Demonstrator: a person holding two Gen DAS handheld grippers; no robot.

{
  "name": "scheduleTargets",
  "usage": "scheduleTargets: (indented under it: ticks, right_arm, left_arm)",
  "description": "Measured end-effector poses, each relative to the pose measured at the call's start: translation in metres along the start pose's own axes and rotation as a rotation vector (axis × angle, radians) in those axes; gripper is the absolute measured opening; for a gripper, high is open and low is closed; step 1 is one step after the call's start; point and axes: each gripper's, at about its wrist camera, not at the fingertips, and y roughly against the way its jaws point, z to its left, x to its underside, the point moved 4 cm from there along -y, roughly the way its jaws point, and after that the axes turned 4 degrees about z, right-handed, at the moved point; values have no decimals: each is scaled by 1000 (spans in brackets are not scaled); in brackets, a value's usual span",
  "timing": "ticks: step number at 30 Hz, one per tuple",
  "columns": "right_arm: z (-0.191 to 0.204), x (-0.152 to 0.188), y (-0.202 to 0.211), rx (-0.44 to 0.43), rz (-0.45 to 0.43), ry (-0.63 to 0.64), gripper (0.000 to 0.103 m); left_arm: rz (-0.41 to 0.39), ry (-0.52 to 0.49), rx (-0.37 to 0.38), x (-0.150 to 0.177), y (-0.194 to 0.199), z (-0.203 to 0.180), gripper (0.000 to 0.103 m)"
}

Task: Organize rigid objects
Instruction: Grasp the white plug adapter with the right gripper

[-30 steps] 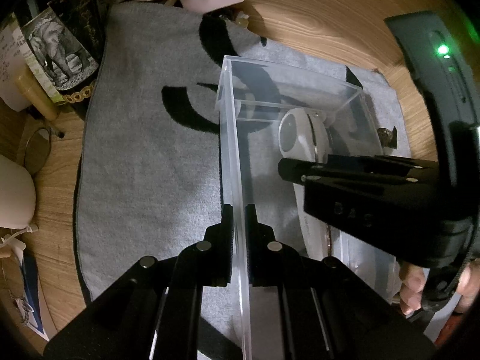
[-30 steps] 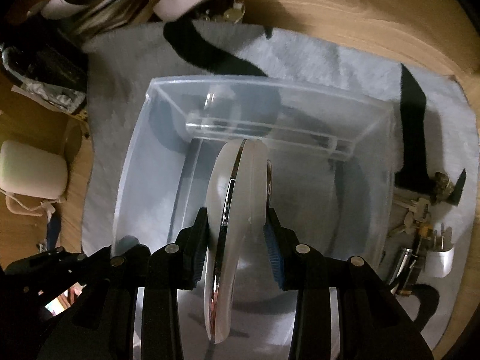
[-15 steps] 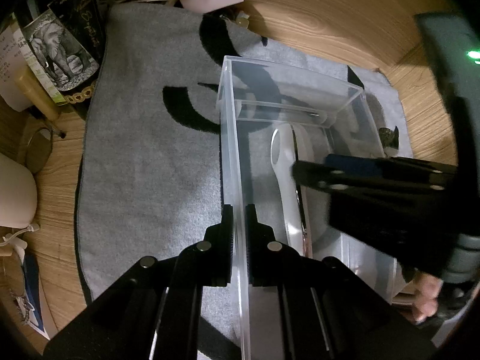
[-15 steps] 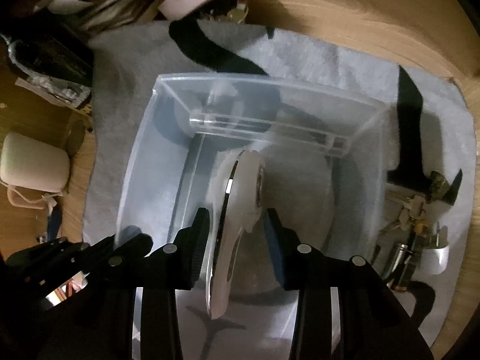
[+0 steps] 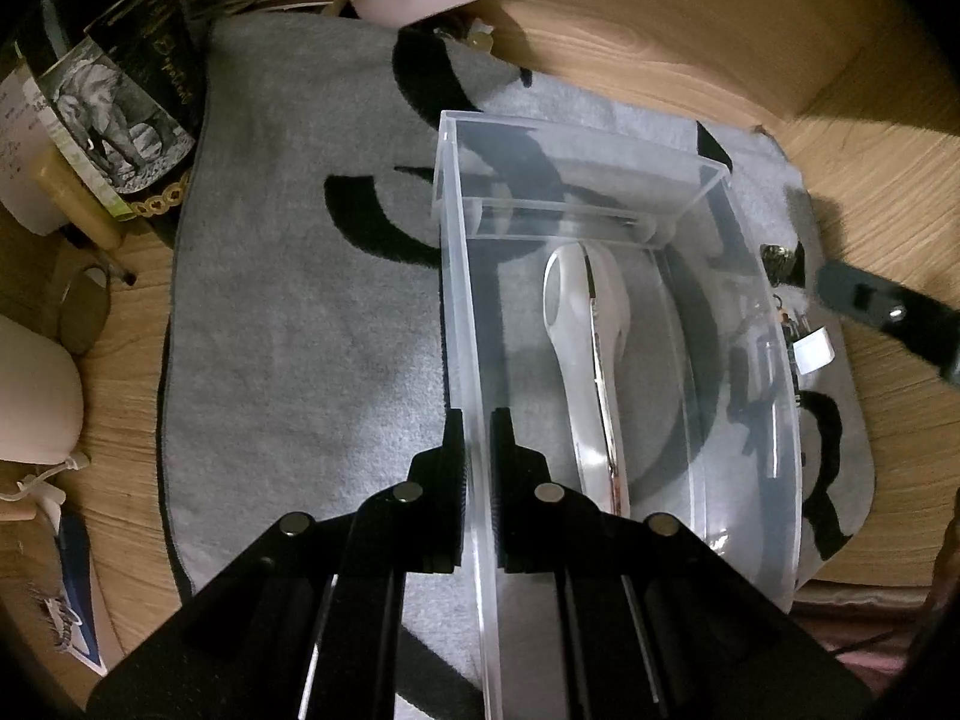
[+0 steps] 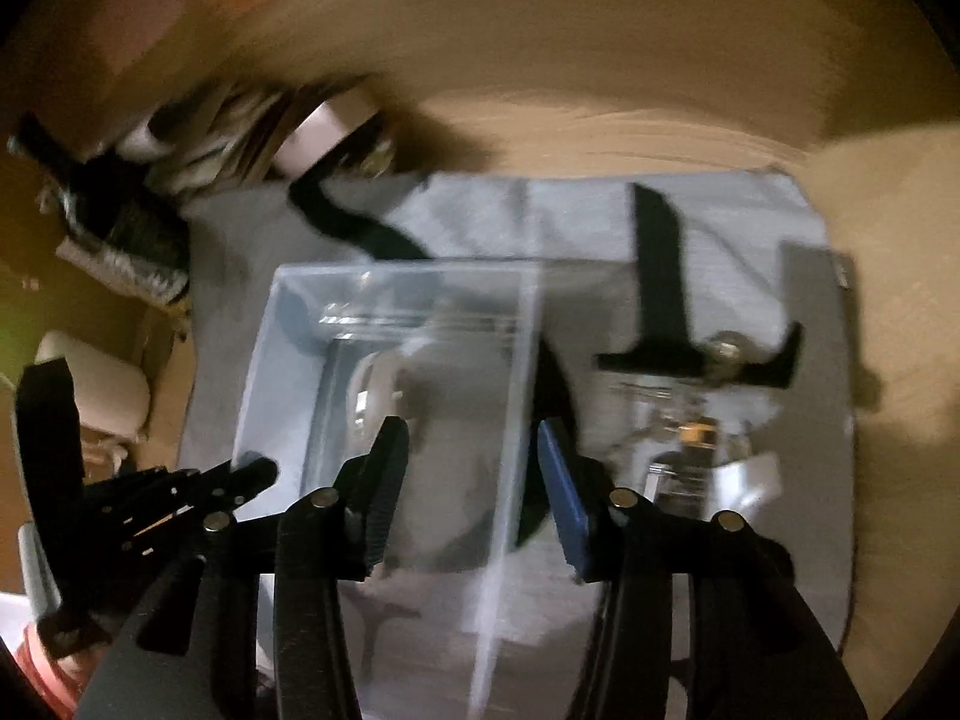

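Right gripper (image 6: 474,474) empty, jaws opening, nothing between the pads, poised above the right wall of the clear plastic bin (image 5: 708,180). Left gripper (image 5: 477,462) clamped tight on the bin's left wall, steadying it on the grey towel (image 5: 300,330). White handheld device (image 5: 585,324) lying on the bin floor, lengthwise, near the middle, apart from both side walls. Likely step: release done, one item stowed. Loose keys and small metal bits (image 6: 690,420) lying outside on the towel, just right of the bin, blurred. Next move, by judgement: swing right, descend over that cluster, close on one piece without snagging the rest.
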Motion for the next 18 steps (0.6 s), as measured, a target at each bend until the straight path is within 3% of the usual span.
scheduleTargets:
  ticks: [9, 14, 18]
  right_arm:
    - [-85, 11, 19, 31, -34, -196, 44]
    - [-129, 22, 16, 63, -27, -305, 56]
    - [-156, 26, 4, 93, -24, -381, 58]
  left_arm:
    - [9, 19, -14, -1, -2, -1, 6]
    - [8, 35, -23, -1, -2, -1, 6]
    - [14, 42, -26, -1, -2, 0, 6]
